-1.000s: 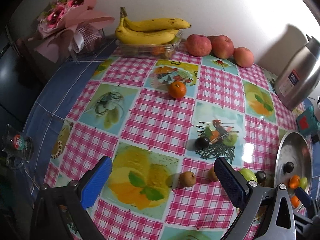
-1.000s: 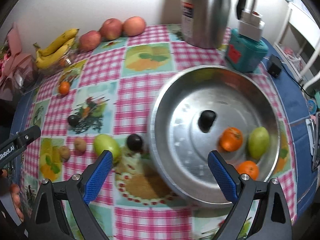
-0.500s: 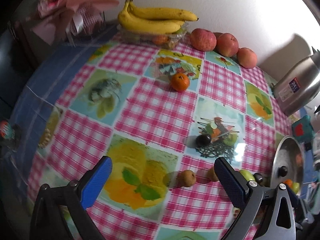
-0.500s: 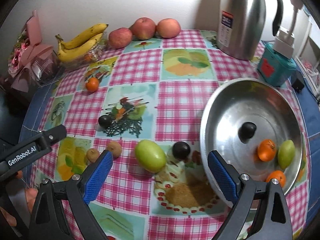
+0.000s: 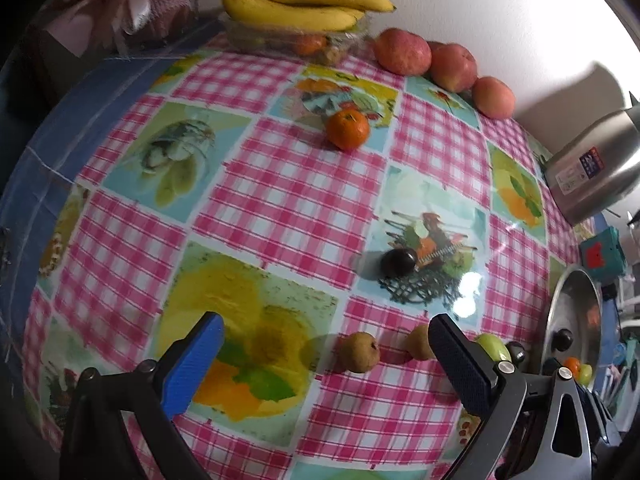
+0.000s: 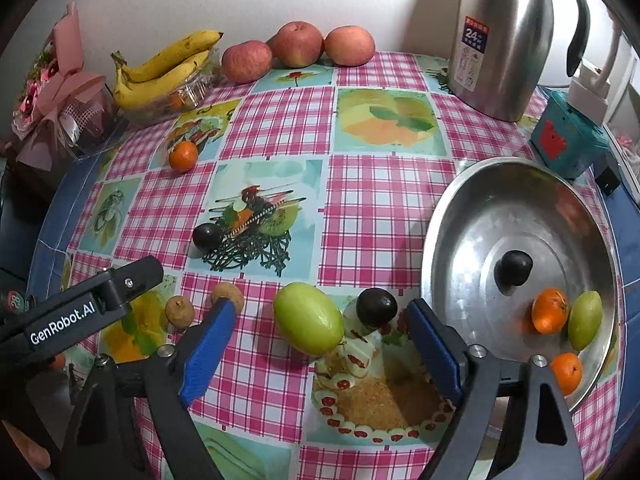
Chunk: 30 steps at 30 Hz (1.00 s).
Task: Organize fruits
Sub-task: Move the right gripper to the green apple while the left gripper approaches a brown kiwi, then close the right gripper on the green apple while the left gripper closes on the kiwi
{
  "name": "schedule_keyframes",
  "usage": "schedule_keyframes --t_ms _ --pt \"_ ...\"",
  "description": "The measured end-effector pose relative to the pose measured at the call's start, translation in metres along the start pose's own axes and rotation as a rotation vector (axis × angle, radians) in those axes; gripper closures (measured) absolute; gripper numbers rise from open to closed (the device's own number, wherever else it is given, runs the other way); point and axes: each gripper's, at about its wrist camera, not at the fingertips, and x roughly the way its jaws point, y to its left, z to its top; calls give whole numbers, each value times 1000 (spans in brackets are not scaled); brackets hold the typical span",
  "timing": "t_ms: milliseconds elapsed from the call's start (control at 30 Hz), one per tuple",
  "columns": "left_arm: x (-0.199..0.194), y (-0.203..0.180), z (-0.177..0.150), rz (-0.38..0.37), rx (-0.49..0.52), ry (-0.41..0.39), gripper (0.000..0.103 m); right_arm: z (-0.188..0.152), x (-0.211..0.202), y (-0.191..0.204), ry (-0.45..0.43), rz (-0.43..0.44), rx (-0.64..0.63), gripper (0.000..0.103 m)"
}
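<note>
Green fruit (image 6: 309, 323) now between gripper (image 6: 320, 344) jaws

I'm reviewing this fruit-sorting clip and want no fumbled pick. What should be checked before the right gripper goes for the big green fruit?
1. Right gripper open and empty: ok; its jaws have just been closing a little, nothing pinched.
2. Green fruit lies between the fingers' line: ok.
3. Dark plum apart from the green fruit: not ok, it sits close beside.
4. Space left in the metal pan: ok.
5. Left gripper out of the way: ok, over the small brown fruit.
</note>
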Motion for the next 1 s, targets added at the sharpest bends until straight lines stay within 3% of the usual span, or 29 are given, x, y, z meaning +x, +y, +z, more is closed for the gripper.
schedule_keyframes --t_ms 67,133,667,800,1000 --pt "4 -2 -1 -9 5 9 0 -1 3 1 5 4 -5 20" --pt "6 -5 -3 -12 18 15 0 -1 6 2 12 6 -13 31" --pt "21 -13 -9 -1 52 48 2 -1 20 13 46 19 -63 48" --pt "24 -13 -10 -17 40 71 11 -2 23 13 54 16 -65 49" --pt "28 -12 -12 -28 32 99 33 -3 31 14 69 -7 -79 52"
